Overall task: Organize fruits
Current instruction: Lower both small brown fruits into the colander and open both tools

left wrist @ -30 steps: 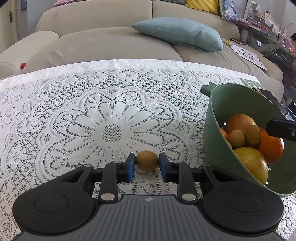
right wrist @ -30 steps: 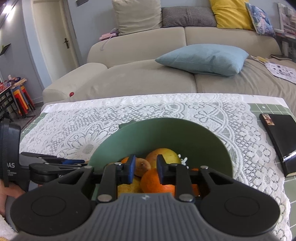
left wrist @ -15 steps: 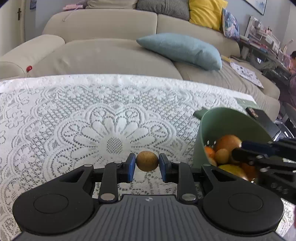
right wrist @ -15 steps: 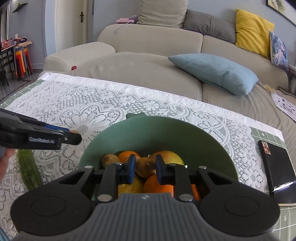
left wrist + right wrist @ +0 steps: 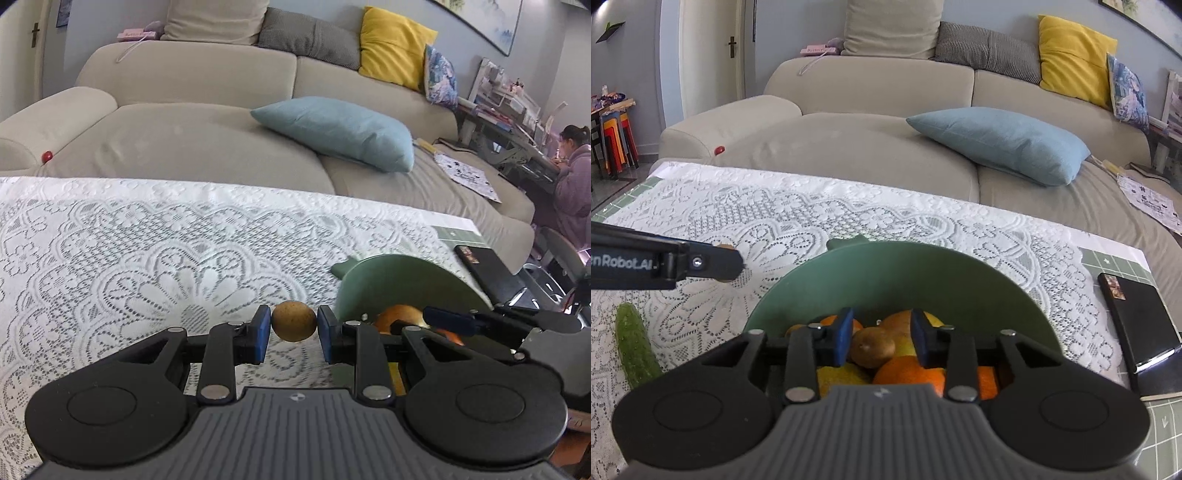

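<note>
Both blue pads of the left gripper (image 5: 294,328) clamp a small brown fruit (image 5: 294,320), probably a kiwi or longan, at lower centre of the left wrist view and lifted clear of the cloth. The right gripper (image 5: 882,335), at lower centre of its own view, has just been opening its jaws: a second brown fruit (image 5: 872,346) lies between the pads with a gap on each side, resting on the pile, so it looks released.

That pile of an orange (image 5: 908,374), yellow-skinned fruit and more small brown ones fills the green bowl (image 5: 905,275), which the left view shows at right of centre. A cucumber (image 5: 635,343) lies on the cloth at lower left of the right view, well apart from the bowl.

My guess is the held fruit goes into the bowl next. The right gripper sits over the bowl's mouth, so the two tools could knock together there. A round fruit pinched at two small points might also slip, or bounce off the heap and roll away across the table. The released fruit sits high on the pile and could be nudged out.

A white lace tablecloth (image 5: 147,251) covers a green gridded mat, with a black book (image 5: 1137,325) at the right edge. Behind stands a beige sofa (image 5: 184,110) with a light blue cushion (image 5: 340,131) and a yellow one; a person sits at a desk at far right of the left view.
</note>
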Demonstrator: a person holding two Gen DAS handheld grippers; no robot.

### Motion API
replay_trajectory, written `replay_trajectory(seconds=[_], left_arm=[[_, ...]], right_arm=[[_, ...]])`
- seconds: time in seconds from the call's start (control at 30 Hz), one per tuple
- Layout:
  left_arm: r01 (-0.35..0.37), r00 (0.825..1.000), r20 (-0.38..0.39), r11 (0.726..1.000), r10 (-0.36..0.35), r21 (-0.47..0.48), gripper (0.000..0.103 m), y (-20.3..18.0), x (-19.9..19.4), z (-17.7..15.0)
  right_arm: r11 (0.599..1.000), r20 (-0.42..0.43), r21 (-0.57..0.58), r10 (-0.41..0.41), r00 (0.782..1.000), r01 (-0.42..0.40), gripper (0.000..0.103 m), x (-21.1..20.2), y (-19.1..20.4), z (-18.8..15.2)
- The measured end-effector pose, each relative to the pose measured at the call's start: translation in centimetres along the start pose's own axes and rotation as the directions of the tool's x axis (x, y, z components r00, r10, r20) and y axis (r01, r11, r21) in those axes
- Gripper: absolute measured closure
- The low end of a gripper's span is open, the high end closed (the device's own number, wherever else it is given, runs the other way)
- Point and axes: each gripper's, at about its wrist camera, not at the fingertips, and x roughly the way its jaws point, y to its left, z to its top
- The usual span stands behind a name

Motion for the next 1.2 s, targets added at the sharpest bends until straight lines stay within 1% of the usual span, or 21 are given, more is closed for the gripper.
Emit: replay_trajectory(seconds=[0.07, 0.13, 0.2, 0.33, 0.37, 0.47, 0.67, 0.83, 1.07, 1.17, 1.2], left_arm=[[0.010, 1.000, 0.006, 1.000, -0.010, 0.014, 0.073, -0.7, 0.0, 0.1], [0.020, 1.000, 0.011, 0.999, -0.020, 0.036, 0.073, -1.6, 0.0, 0.3], [0.026, 1.000, 0.015, 0.998, -0.027, 0.061, 0.073, -2.5, 0.1, 0.2], [0.048, 0.999, 0.011, 0.994, -0.050, 0.102, 0.073, -4.1, 0.6, 0.1], [0.053, 0.999, 0.006, 0.993, -0.054, 0.108, 0.073, -4.4, 0.8, 0.0], [0.068, 0.998, -0.011, 0.991, -0.067, 0.119, 0.073, -5.1, 1.6, -0.3], [0.089, 0.995, -0.043, 0.990, -0.085, 0.110, 0.073, -5.4, 3.1, -0.6], [0.093, 0.994, -0.059, 0.991, -0.088, 0.097, 0.073, -5.5, 3.8, -0.8], [0.088, 0.994, -0.070, 0.993, -0.083, 0.074, 0.072, -5.4, 4.2, -1.1], [0.090, 0.994, -0.062, 0.993, -0.085, 0.075, 0.069, -5.5, 4.1, -1.2], [0.092, 0.995, -0.056, 0.993, -0.088, 0.073, 0.066, -5.5, 4.0, -1.2]], right_arm=[[1.000, 0.010, 0.006, 0.006, 1.000, -0.006, 0.065, -0.6, -0.2, -0.1], [1.000, 0.020, 0.014, 0.010, 1.000, -0.011, 0.060, -1.2, -0.5, -0.2], [1.000, 0.035, 0.022, 0.007, 0.999, -0.008, 0.058, -1.7, -0.8, -0.2], [0.999, 0.059, 0.038, -0.029, 0.998, 0.026, 0.042, -2.5, -1.6, -0.3], [0.998, 0.062, 0.039, -0.043, 0.997, 0.041, 0.040, -2.5, -1.8, -0.3], [0.997, 0.058, 0.037, -0.068, 0.996, 0.066, 0.040, -2.4, -2.4, -0.6], [0.997, 0.035, 0.036, -0.076, 0.996, 0.075, 0.040, -2.1, -3.4, -1.1], [0.997, 0.032, 0.032, -0.073, 0.997, 0.072, 0.036, -2.1, -3.8, -1.5], [0.998, 0.040, 0.015, -0.064, 0.997, 0.064, 0.036, -2.4, -3.8, -1.8], [0.998, 0.040, 0.014, -0.057, 0.998, 0.057, 0.036, -2.6, -3.9, -1.9], [0.998, 0.040, 0.015, -0.055, 0.998, 0.055, 0.036, -2.7, -3.9, -1.9]])
